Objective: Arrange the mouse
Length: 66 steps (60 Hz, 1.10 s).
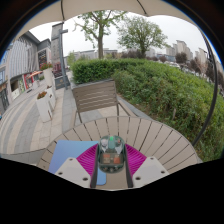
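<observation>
Evidently the gripper (111,170) clamps the small grey-green computer mouse (111,153), long axis forward; the light-blue rectangular mat (68,152) lies left.

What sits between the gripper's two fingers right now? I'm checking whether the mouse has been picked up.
In the gripper view, the mouse sits between the gripper fingers, above the round wooden table.

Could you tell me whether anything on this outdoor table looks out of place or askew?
Nothing stands out. The mouse sits between the claw's pink pads, by a blue mouse pad lying flat on the wooden table.
</observation>
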Motion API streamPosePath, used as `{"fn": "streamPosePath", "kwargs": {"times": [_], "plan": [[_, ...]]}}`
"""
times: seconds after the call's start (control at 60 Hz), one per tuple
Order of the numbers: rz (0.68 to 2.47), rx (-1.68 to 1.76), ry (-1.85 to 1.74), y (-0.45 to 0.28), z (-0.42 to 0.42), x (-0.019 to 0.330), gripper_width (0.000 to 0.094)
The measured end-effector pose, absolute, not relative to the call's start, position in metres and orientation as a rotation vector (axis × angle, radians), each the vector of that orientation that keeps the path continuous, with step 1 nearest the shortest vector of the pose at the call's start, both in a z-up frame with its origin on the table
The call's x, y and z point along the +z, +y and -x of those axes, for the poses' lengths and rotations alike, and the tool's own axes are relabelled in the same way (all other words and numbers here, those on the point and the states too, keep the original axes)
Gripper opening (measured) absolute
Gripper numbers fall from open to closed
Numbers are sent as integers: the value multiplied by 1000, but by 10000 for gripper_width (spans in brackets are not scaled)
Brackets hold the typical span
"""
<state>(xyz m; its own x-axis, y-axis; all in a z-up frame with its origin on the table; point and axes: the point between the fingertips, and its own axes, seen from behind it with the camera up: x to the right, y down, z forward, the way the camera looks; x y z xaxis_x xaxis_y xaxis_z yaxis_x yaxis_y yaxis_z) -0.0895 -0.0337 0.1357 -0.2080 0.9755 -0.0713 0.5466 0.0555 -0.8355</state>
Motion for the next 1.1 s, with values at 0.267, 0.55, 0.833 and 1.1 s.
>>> {"fn": "streamPosePath", "kwargs": {"times": [0.267,0.55,0.833,1.1], "plan": [[1494,1011,-1936,-177,91,37,424],[1479,857,-1983,-192,80,2,869],[1614,824,-1963,-130,-29,138,852],[1643,698,-1900,-39,-156,194,863]]}}
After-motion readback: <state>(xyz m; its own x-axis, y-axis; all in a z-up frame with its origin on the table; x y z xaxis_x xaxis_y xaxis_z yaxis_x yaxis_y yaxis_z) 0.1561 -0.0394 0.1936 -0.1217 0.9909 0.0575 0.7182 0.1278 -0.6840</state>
